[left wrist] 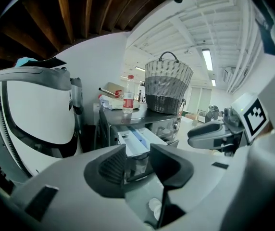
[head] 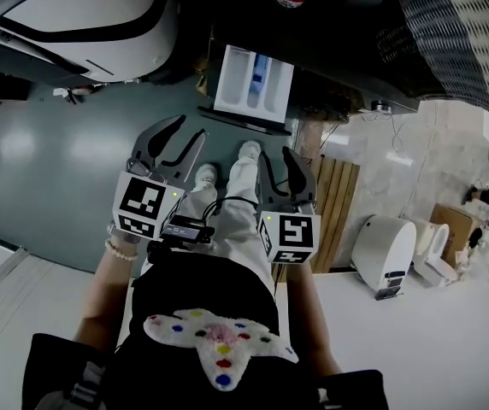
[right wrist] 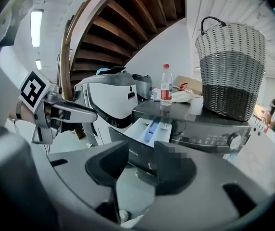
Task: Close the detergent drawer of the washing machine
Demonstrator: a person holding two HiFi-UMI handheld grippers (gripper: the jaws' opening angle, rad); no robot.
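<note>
The washing machine's detergent drawer (head: 253, 79) stands pulled out of the dark machine front, white inside with a blue compartment. Both grippers hover short of it, side by side above the person's legs. My left gripper (head: 189, 128) is open with nothing between its jaws; in its own view (left wrist: 137, 165) the drawer (left wrist: 137, 141) shows beyond the gap. My right gripper (head: 277, 154) is also open and empty; along its jaws (right wrist: 142, 165) the drawer's dark front panel (right wrist: 137, 150) lies ahead, apart from the pads.
A water bottle (right wrist: 166, 85) and a woven basket (right wrist: 231, 71) stand on the machine's top. A large white rounded appliance (head: 82, 15) sits to the left of the machine. Wooden slats (head: 334, 203) and a white bin-like unit (head: 383, 250) lie to the right.
</note>
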